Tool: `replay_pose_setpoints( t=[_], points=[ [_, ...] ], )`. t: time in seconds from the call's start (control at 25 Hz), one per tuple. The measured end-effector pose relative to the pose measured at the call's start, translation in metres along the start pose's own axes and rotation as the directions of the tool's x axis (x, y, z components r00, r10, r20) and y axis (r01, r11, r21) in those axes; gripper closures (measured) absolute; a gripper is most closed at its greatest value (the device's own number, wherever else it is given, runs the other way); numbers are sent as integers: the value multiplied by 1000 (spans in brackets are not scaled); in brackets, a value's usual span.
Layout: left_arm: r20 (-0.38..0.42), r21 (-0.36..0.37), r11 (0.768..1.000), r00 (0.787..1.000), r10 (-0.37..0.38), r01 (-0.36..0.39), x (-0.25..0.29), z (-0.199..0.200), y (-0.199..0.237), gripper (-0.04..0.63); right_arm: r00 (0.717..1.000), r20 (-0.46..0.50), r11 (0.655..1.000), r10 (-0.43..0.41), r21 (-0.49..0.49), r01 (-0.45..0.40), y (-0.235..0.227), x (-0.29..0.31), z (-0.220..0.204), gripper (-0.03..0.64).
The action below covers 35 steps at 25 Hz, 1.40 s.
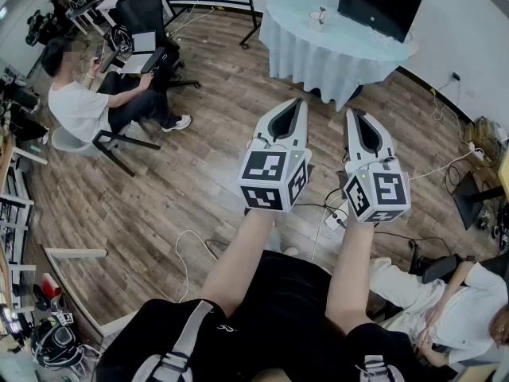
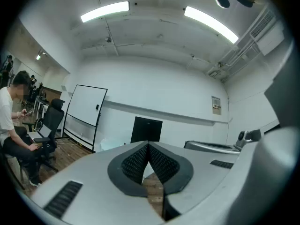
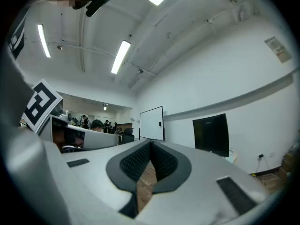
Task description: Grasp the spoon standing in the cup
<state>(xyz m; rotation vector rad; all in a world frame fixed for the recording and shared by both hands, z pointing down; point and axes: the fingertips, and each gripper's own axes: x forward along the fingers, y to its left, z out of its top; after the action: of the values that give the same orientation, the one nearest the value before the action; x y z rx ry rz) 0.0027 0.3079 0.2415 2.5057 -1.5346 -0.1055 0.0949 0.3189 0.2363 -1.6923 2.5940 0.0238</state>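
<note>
Pretty much at square one here, going by the head view. Holding the grey left tool [image 1: 297,103] and the grey right tool [image 1: 353,114] out side by side mid-frame, both level, over bare wood-plank floor [image 1: 207,173] and not over any desk. Checked each tool's own view: jaws pinched together at the tips on both, gripping nothing, just a sliver of floor peeking through lower down. Can't honestly pick out a spoon or a cup anywhere. Best guess is the small pale object [image 1: 320,14] near the top of the frame, sitting on the round desk with the light blue cloth [image 1: 318,54], just left of the black flat monitor [image 1: 382,2], but way too tiny to call. Also worth noting a seated person in a white shirt [image 1: 75,110] at upper left and another person [image 1: 445,309] at lower right, both well apart from the tools. So nothing done so far, as far as can be judged: need to get over to that desk, confirm the cup, spread one tool's jaws, line up on the spoon handle and close. Easy to knock the cup over going in shut.
</note>
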Motion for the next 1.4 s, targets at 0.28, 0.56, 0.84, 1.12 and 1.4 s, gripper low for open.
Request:
replay_pose_setpoints(
  t=[0.28,0.56,0.84,1.12,1.4],
  points=[
    [-17,7,1000,1000,-3,3,9,-1,11,594,1000,-8,1000,6,9,-6,1,16,-5,614],
    [-36,12,1000,999,-23,23,35,-3,24,594,997,22,997,-70,-17,71,-17,40,-7,612],
    [-49,13,998,997,-57,58,72,7,48,594,996,15,995,-93,28,92,-26,79,-16,612],
    [-55,-24,990,989,-138,137,97,12,73,594,967,17,967,-253,35,252,-42,111,-25,612],
    [-30,-67,991,993,-114,112,107,22,124,594,969,50,970,-242,-16,243,-19,146,-10,612]
  ],
)
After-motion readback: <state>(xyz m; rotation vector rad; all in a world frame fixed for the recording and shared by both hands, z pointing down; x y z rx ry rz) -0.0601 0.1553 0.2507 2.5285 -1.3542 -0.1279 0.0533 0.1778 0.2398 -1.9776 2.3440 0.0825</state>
